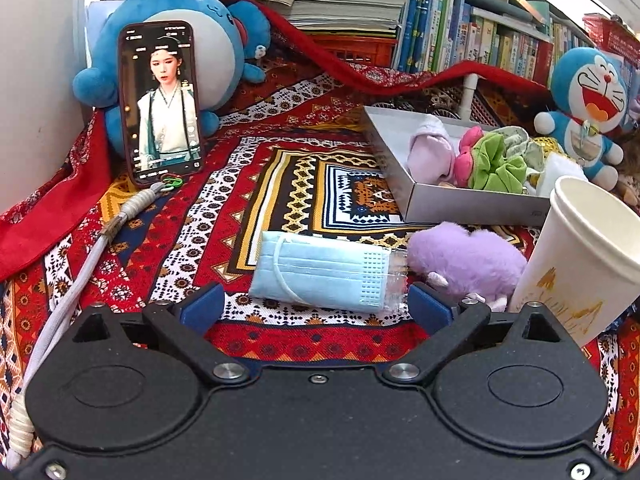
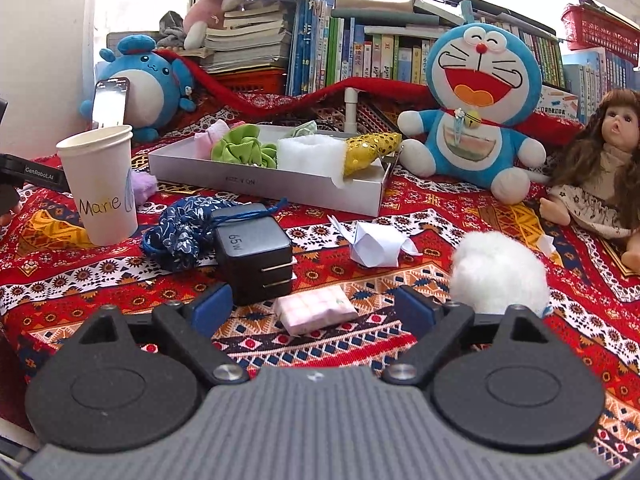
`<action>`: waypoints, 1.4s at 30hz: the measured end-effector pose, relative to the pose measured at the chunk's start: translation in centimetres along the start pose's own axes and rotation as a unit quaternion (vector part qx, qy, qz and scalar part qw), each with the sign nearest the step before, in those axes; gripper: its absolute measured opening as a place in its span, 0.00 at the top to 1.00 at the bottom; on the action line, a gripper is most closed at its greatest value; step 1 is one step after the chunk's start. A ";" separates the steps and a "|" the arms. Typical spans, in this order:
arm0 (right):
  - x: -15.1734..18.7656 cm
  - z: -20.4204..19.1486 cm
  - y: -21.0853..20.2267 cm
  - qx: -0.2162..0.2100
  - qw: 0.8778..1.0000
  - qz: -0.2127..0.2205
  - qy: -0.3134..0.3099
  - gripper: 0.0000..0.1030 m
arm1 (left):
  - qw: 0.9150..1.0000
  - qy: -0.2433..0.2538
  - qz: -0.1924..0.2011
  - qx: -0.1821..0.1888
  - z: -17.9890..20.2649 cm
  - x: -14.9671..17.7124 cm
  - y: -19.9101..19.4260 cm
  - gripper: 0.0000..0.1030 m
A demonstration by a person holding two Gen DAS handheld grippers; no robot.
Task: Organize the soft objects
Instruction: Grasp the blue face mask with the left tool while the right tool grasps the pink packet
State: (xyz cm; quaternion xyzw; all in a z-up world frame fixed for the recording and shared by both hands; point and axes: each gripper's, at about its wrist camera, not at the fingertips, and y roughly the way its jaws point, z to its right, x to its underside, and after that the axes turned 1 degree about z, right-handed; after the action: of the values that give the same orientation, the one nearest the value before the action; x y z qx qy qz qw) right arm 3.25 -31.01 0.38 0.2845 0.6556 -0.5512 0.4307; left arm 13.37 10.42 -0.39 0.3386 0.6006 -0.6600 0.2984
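Observation:
My left gripper (image 1: 316,308) stands open just short of a wrapped blue face mask (image 1: 320,272) lying on the patterned cloth; its pads do not touch it. A purple fluffy toy (image 1: 468,260) lies to the mask's right. A grey tray (image 1: 472,204) behind holds a pink sock, a pink piece and a green scrunchie (image 1: 496,164). My right gripper (image 2: 312,308) is open over a small pink checked packet (image 2: 316,312), not pressing it. A white pom-pom (image 2: 500,272) sits by its right finger. The same tray (image 2: 272,188) holds a white foam block and a gold sequined piece.
A paper cup (image 1: 588,252) (image 2: 104,184) stands near the tray. A black charger (image 2: 252,256), a blue floral pouch (image 2: 180,232) and folded white paper (image 2: 376,244) lie ahead of the right gripper. A phone (image 1: 162,100) leans on a blue plush; a Doraemon plush (image 2: 476,96), a doll (image 2: 600,168) and books stand behind.

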 end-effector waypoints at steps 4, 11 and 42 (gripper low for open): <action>-0.1 0.0 0.2 -0.002 1.000 -0.002 -0.001 0.11 | 1.000 0.014 -0.004 0.003 0.4 -0.2 0.4 0.05; -0.1 0.0 0.5 -0.008 1.000 -0.010 0.000 0.11 | 1.000 -0.001 -0.009 0.006 0.2 -0.8 1.1 0.05; -0.3 0.8 1.0 -0.011 0.999 -0.025 0.018 0.44 | 1.000 -0.012 -0.016 -0.011 0.4 -1.2 1.7 0.18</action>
State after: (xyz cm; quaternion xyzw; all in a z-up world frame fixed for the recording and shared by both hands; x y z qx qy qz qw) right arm 4.40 -31.49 0.14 0.2734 0.6760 -0.5495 0.4079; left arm 15.39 9.89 -0.37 0.3179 0.6093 -0.6623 0.2984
